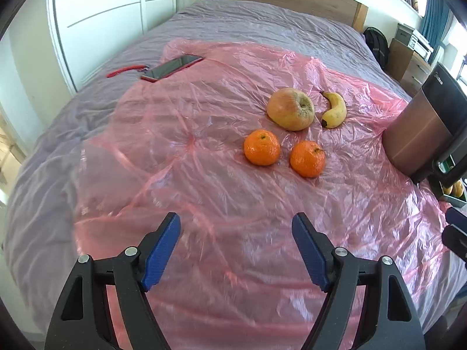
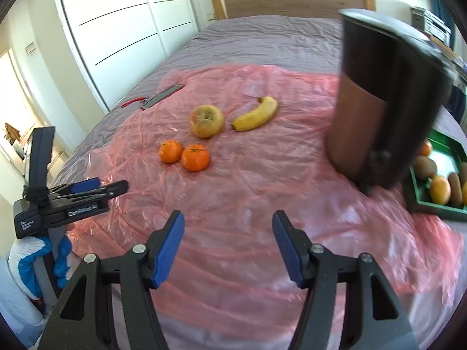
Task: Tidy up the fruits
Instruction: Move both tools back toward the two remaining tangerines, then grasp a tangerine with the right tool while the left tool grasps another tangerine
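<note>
left claw (image 1: 236, 224): released, nothing between its pads, short of the apple.
right claw (image 2: 228, 223): released, empty.
apple (image 1: 291, 108): on the pink sheet (image 1: 186, 151).
banana (image 1: 333, 109): just right of the apple.
oranges (image 1: 261, 147): two, before the apple.
tray (image 2: 435, 205): right of the apple, holding fruit.

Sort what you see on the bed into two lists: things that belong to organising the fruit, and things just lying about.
Belongs to the job: apple; banana; two oranges; green tray already holding fruit.

Just lying about: phone; red cord; dark cylindrical container; pink plastic sheet.
</note>
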Tool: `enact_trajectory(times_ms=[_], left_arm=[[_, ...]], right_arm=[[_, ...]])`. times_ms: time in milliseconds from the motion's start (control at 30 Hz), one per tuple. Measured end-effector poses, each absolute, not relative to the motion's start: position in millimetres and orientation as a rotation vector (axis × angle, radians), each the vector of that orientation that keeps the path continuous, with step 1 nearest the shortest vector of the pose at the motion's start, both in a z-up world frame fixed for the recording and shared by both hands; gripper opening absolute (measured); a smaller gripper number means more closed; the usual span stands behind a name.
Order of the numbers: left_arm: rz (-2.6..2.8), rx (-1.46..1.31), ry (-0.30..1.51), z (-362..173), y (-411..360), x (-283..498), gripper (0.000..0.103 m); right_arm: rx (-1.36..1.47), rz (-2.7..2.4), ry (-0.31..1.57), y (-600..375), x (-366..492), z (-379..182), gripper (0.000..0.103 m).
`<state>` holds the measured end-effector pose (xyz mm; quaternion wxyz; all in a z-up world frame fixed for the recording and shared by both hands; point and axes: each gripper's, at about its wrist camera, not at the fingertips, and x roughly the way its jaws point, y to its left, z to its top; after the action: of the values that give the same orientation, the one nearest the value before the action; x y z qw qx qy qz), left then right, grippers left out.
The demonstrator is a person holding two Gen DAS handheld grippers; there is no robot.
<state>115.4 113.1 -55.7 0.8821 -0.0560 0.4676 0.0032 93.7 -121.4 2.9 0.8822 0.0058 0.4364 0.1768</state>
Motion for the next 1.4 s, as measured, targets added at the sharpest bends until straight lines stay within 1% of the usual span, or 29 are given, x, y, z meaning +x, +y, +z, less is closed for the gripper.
enact_trajectory(times_ms=[233, 367, 433, 567, 667, 767, 833, 933, 1100, 1133, 1300, 1400], left_arm=[[-0.088, -0.148, 0.968, -71.6, 114.6, 164.5, 0.073], [-0.082, -0.167, 0.995, -86.8, 119.4, 193.7, 0.068], [-0.088, -0.168, 1.011, -94.5, 118.7, 202.8, 0.063], [-0.096, -0.138, 1.021, -105.8, 111.2, 214.3, 0.062], [-0.098, -0.101, 1.011, -110.0, 105.6, 218.4, 0.058], [-0.095, -0.085, 0.998, -113.8, 103.9, 220.3, 0.048], [-0.101, -0.085, 0.991, -115.6, 105.5, 221.9, 0.040], [-0.120, -0.108, 0.979, -117.7, 110.3, 224.3, 0.040], [-0.140, -0.100, 0.958, -119.8, 112.3, 223.0, 0.039], [-0.143, -0.097, 0.954, -120.5, 112.1, 221.9, 0.039], [-0.149, -0.111, 0.945, -124.2, 113.8, 219.6, 0.039], [-0.143, -0.093, 0.937, -125.6, 111.2, 218.5, 0.039]], right_arm=[[-0.083, 0.450, 0.910, -76.4, 134.5, -14.8, 0.075], [-0.116, 0.475, 0.926, -62.2, 155.4, -26.6, 0.075], [-0.126, 0.485, 0.938, -56.6, 164.7, -33.3, 0.075], [-0.100, 0.497, 0.951, -49.7, 181.1, -42.6, 0.075], [-0.046, 0.503, 0.972, -47.4, 195.1, -49.7, 0.074], [0.006, 0.498, 1.007, -42.9, 208.9, -57.1, 0.072], [0.030, 0.496, 1.029, -38.9, 216.7, -61.5, 0.067], [0.063, 0.481, 1.065, -33.2, 228.0, -68.2, 0.063], [0.080, 0.455, 1.120, -19.1, 237.8, -81.0, 0.061], [0.082, 0.450, 1.125, -17.1, 239.2, -82.6, 0.059], [0.125, 0.429, 1.156, -14.4, 246.0, -92.6, 0.056], [0.125, 0.409, 1.168, -11.1, 248.4, -97.8, 0.048]])
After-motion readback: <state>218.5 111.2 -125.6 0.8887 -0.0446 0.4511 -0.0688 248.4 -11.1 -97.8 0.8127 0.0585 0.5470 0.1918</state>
